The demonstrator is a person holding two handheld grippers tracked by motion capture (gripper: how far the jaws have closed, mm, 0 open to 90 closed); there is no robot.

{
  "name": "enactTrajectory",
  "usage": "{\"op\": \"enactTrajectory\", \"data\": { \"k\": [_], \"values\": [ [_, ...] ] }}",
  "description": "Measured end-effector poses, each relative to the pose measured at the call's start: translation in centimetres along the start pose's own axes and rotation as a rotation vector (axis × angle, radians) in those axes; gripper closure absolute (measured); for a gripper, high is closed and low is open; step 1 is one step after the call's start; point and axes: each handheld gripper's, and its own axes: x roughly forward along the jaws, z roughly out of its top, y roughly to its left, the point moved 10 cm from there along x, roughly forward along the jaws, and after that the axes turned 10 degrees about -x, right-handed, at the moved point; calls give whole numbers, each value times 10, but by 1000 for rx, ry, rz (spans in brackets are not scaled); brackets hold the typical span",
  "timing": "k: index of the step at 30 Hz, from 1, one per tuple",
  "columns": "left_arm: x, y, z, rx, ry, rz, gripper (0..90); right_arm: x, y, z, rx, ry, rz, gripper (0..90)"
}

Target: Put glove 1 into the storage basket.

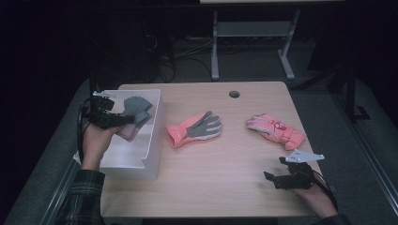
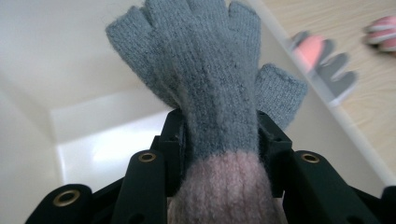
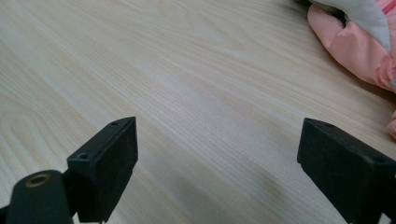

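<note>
Grey knitted glove (image 2: 219, 79) with a pink cuff sits pinched between the jaws of my left gripper (image 1: 126, 119), which are partly closed and pressing on it from both sides just where the grey knit meets the pink. Its short finger stubs fan out beyond the jaws, and I hold it above the inside of the white bin (image 1: 155, 140) at the left end of the wooden table (image 1: 225, 178). In the left gripper view the bin's pale walls and floor lie behind and below the glove.

My right gripper (image 1: 273, 176) rests low over the table near its right front corner, jaws spread wide with nothing between them; in the right gripper view bare wood shows in the gap.

Two more gloves lie on the tabletop. One coral glove with a grey palm (image 1: 195, 130) lies just right of the bin, fingers pointing away from it. Farther right a pink padded glove (image 1: 276, 130) lies near my right gripper, apart from it.
</note>
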Motion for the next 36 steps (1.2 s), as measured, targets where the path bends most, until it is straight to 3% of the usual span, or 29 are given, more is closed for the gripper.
{"op": "enactTrajectory", "data": {
  "k": [2, 9, 12, 18, 20, 22, 25, 26, 27, 30, 31, 36],
  "values": [
    [11, 13, -8, -20, 26, 29, 615, 0, 0, 0, 0, -1, 0, 121],
    [36, 32, -26, -29, 76, 93, 608, 0, 0, 0, 0, 4, 1, 121],
    [48, 44, -36, -53, 103, 123, 607, 0, -1, -1, -1, 3, 0, 121],
    [58, 54, -47, -62, 145, 152, 585, -1, 0, -1, 1, 2, -1, 121],
    [64, 55, -53, -34, 177, 170, 553, 0, 0, -1, 0, 1, 0, 121],
    [67, 56, -56, -42, 190, 178, 511, 0, 0, -1, -4, 4, 0, 120],
    [69, 55, -57, -29, 192, 186, 398, 0, 0, -1, -1, 3, 0, 120],
    [69, 55, -57, -19, 190, 195, 398, 0, 0, -1, -1, 3, 0, 120],
    [70, 55, -57, -13, 188, 215, 320, -1, 0, -2, 4, 6, -1, 120],
    [68, 54, -55, -25, 183, 227, 219, -2, 0, -2, 6, 4, -2, 121],
    [65, 51, -50, -33, 161, 225, 190, -2, 0, -2, 7, 3, -1, 121],
    [47, 42, -34, -18, 107, 185, 170, 0, 0, -2, -1, 5, 2, 121]
  ]
}}
